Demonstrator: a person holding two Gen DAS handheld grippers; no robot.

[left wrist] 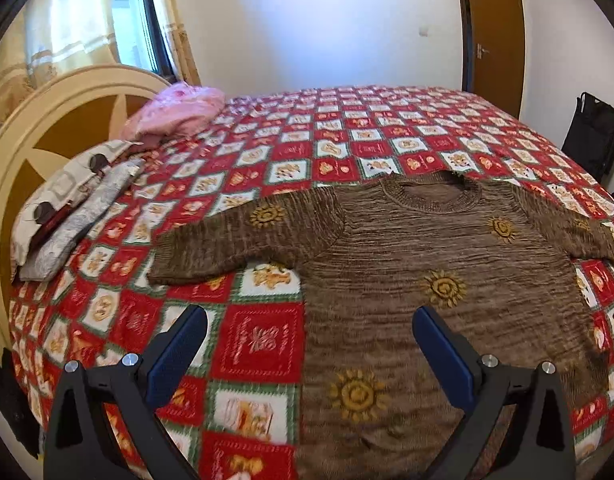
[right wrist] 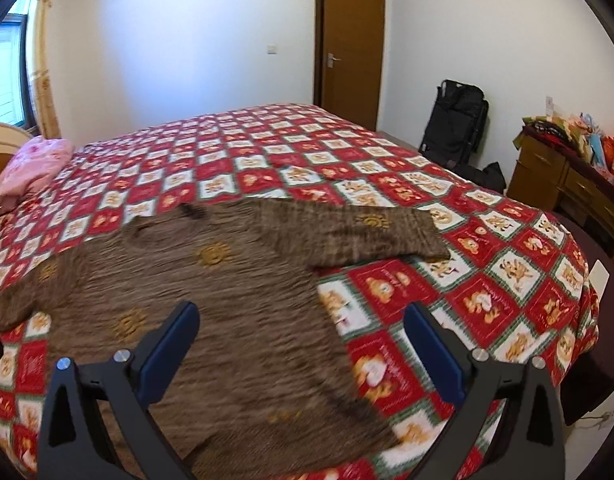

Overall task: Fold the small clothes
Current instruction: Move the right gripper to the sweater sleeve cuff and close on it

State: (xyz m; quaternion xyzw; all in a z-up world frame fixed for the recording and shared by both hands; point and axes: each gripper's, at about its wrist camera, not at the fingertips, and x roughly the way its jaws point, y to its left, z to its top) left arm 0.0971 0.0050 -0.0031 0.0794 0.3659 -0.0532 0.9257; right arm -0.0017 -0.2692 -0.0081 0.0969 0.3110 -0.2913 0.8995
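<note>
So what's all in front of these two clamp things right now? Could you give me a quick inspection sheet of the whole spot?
Surface: bed with a red, white and green checked bedspread.
Job's things: one brown knit sweater with yellow suns, lying flat and unfolded, both sleeves spread out to the sides.
Clutter: pink bundle and patterned pillows by the headboard.
Grippers: left gripper and right gripper both wide open, holding nothing, raised over the sweater's lower part.
Cables: a cord and plug at the floor, lower right of the right view; otherwise nothing seen.
Surroundings: brown door, window with curtains, black bag, wooden dresser piled with items.
</note>
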